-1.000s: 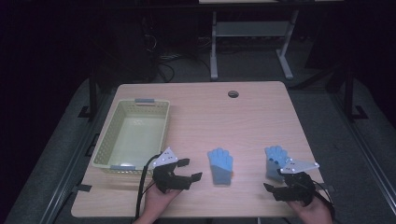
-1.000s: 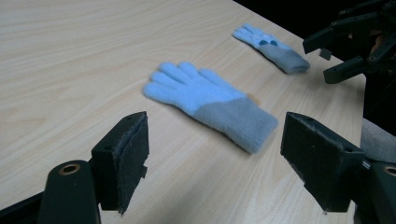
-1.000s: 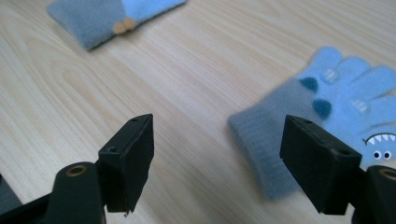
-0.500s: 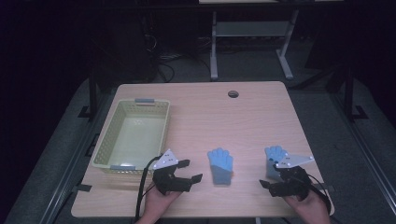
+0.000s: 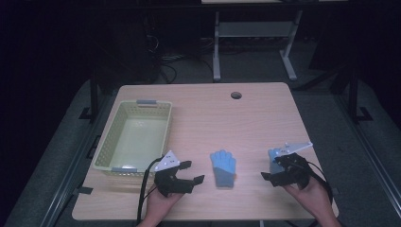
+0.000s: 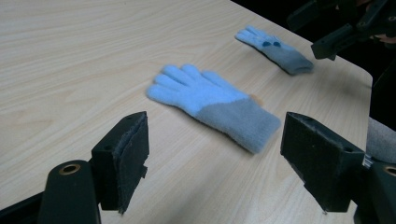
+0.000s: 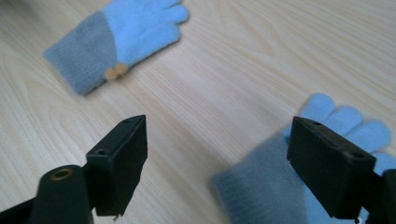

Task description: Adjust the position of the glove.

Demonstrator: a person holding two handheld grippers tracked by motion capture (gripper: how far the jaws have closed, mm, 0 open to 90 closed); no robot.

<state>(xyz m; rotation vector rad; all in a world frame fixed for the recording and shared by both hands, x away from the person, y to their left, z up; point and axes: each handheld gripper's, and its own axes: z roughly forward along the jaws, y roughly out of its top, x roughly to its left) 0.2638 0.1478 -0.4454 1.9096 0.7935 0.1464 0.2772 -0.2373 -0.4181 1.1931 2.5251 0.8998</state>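
Gloves on the surface: my right tool (image 5: 275, 170), jaws spread, hovers over the near glove (image 7: 299, 154); I should pinch its grey cuff squarely.

My left tool (image 5: 189, 172) is spread too.

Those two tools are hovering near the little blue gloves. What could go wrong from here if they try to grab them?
The right glove lies close to the table's front right corner, so a nudge from the right tool might push it off. Both gloves lie flat on the wood, so the open jaws may scrape the table or pinch too little fabric. The left tool could drag the middle glove instead of lifting it.
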